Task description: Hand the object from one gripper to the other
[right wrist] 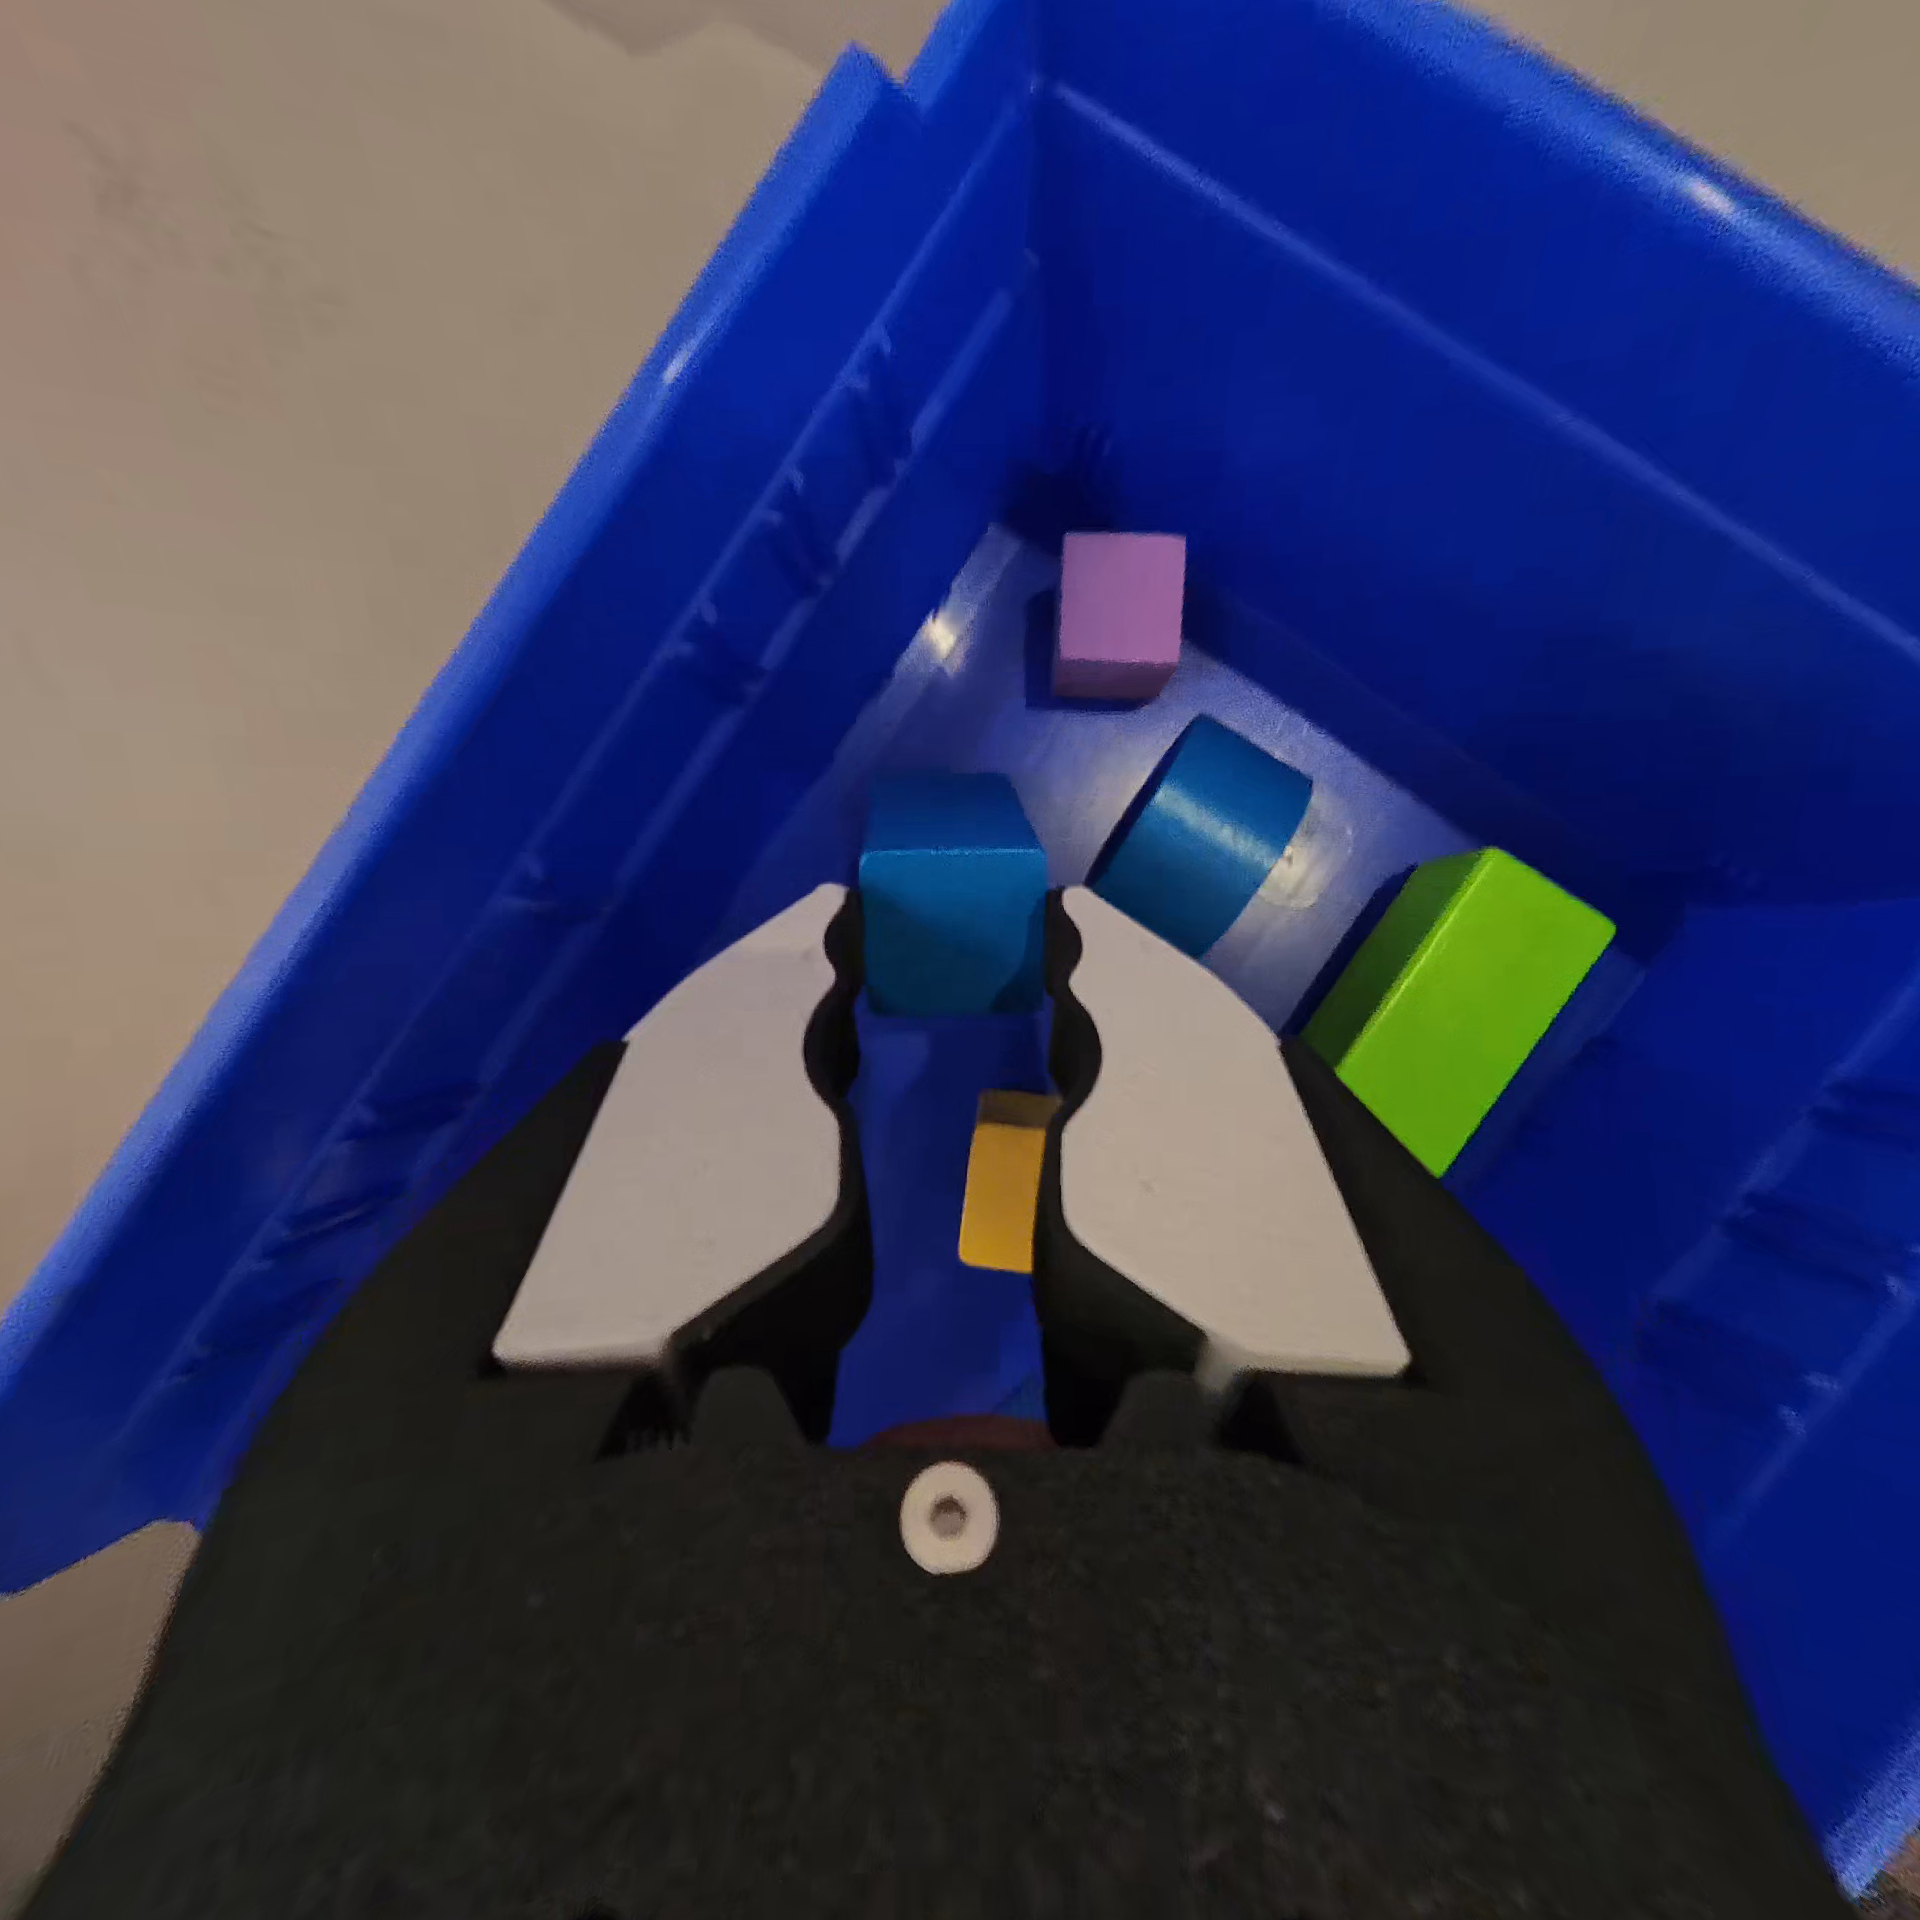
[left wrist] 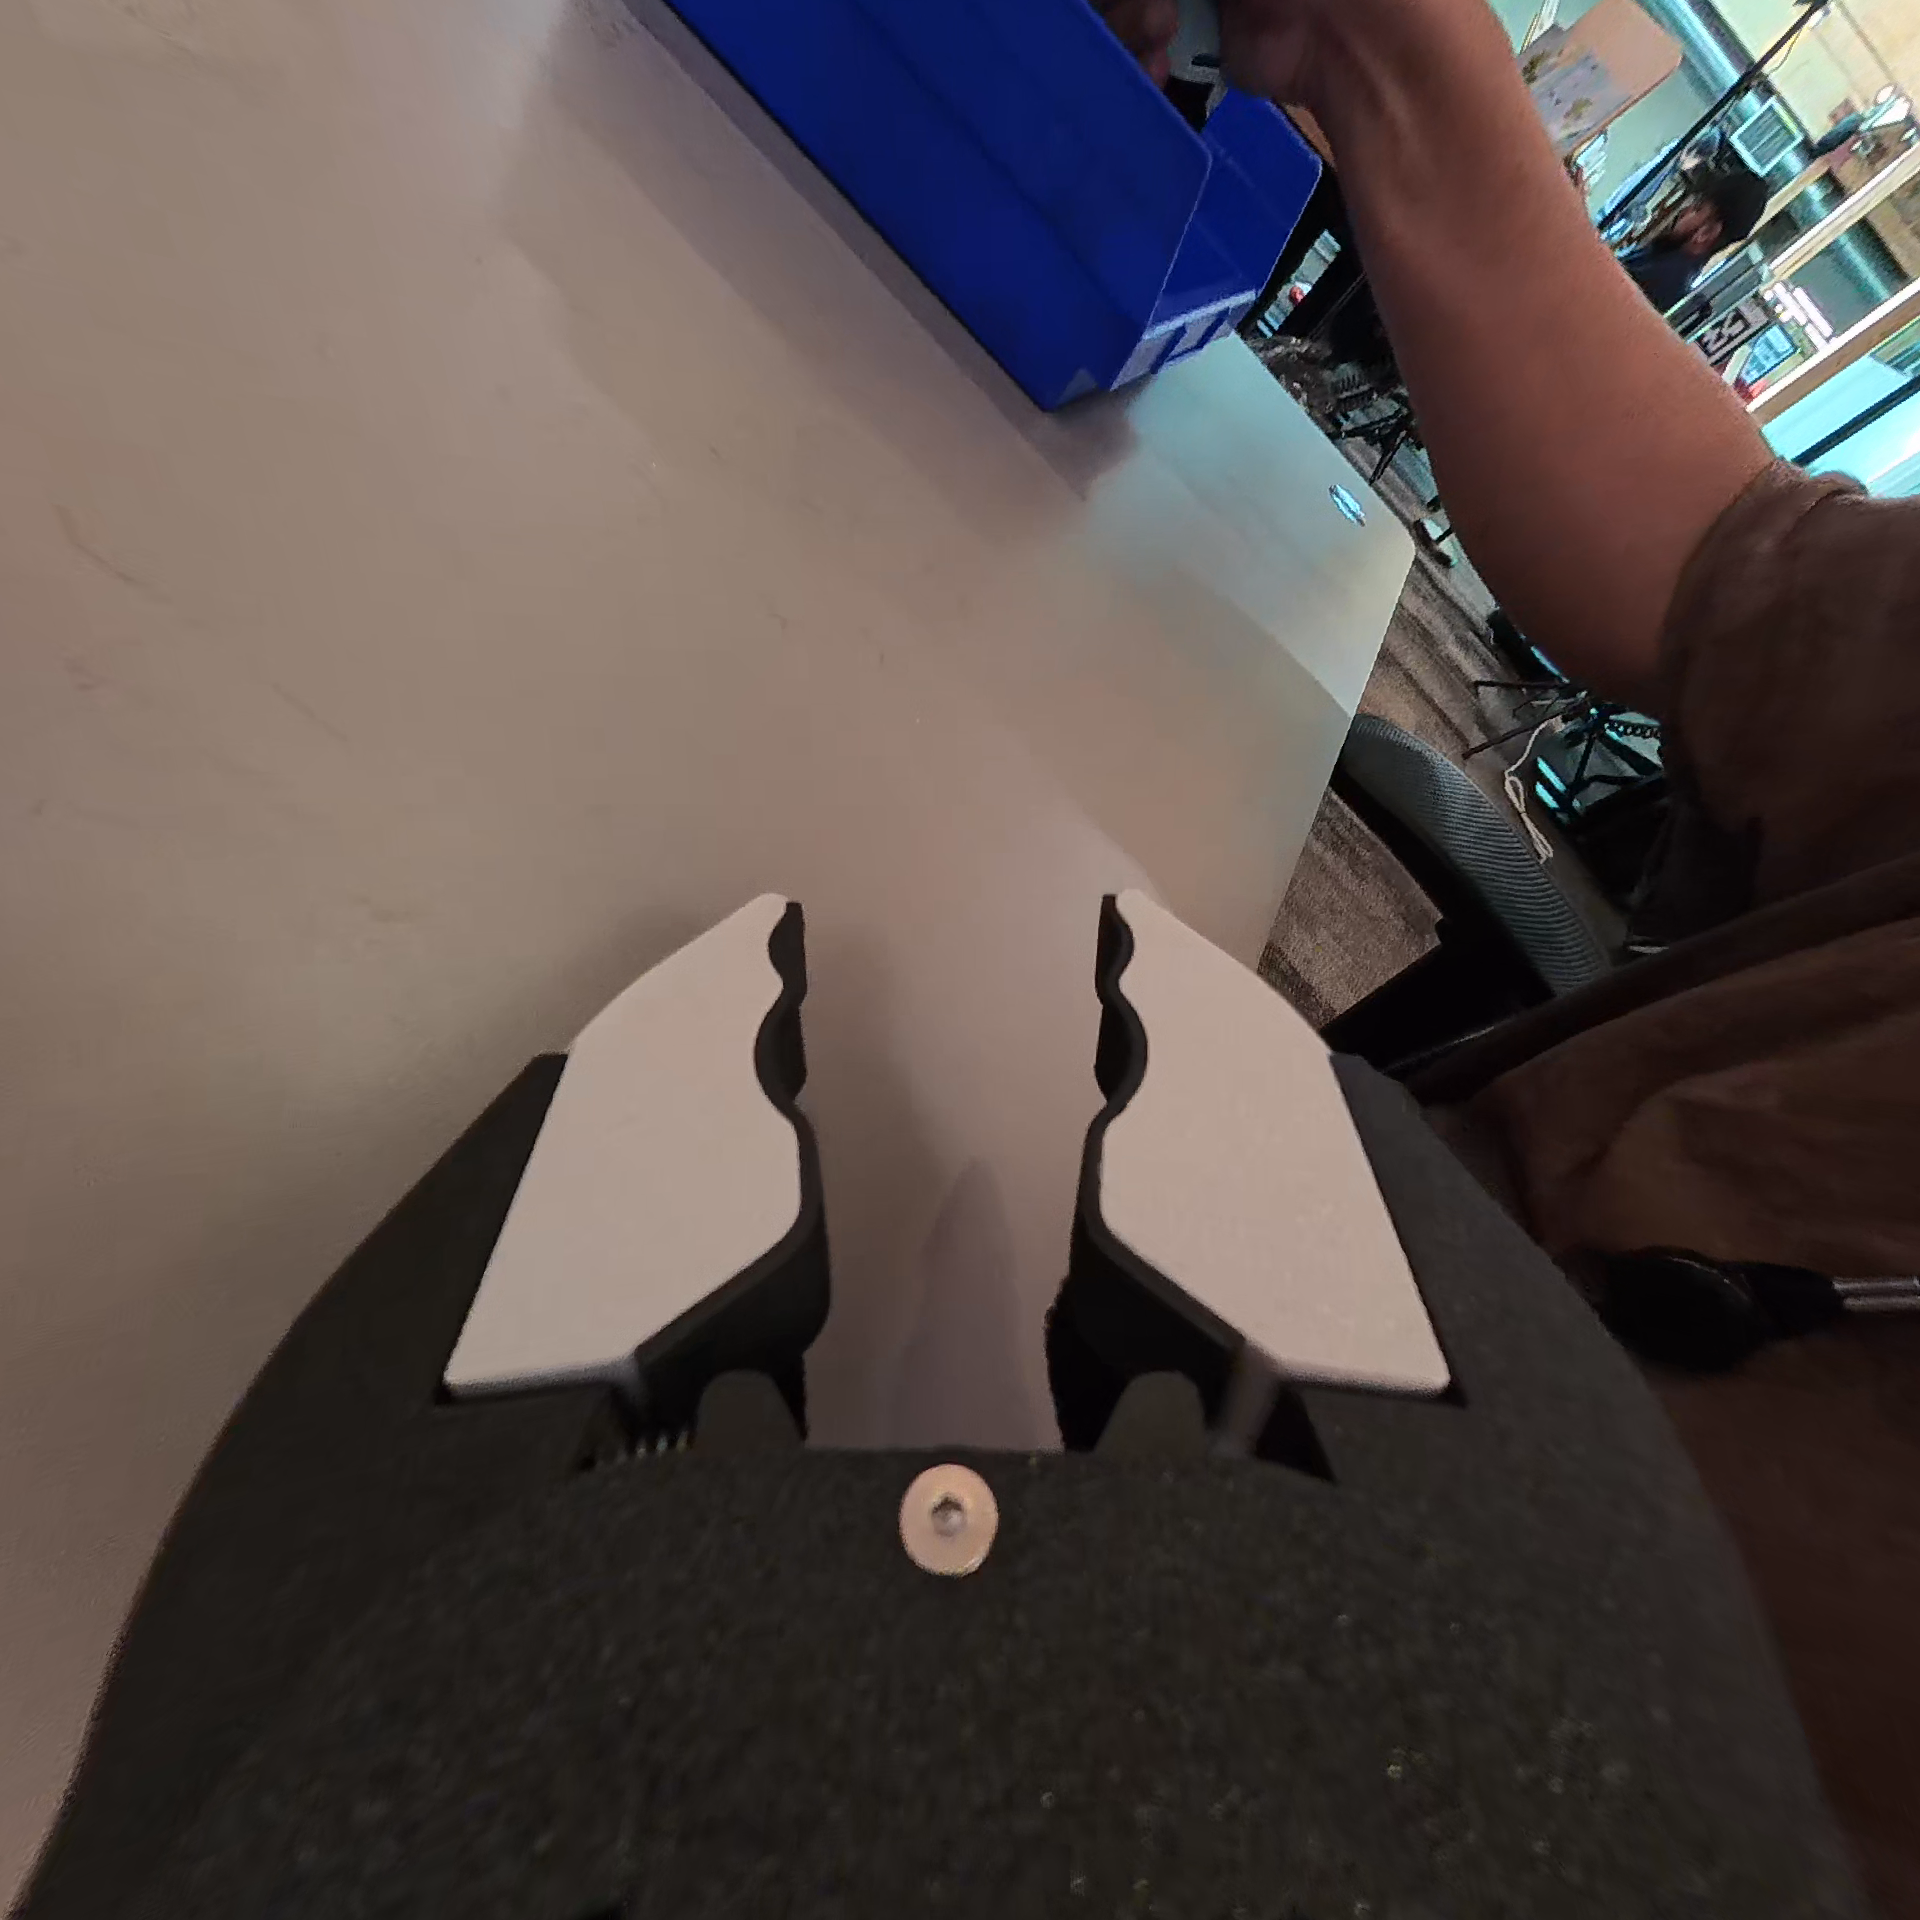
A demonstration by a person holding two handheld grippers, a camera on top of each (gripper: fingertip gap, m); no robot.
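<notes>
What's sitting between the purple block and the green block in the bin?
In the right wrist view, a blue cylinder lies on its side between the purple block and green block.

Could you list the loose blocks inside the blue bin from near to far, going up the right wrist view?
Yellow block → green block → blue cube held at the right gripper tips → blue cylinder → purple block, farthest, near the corner of the blue bin.

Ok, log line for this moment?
right gripper: shut on blue block in blue bin | left gripper: open, empty, over table
</notes>
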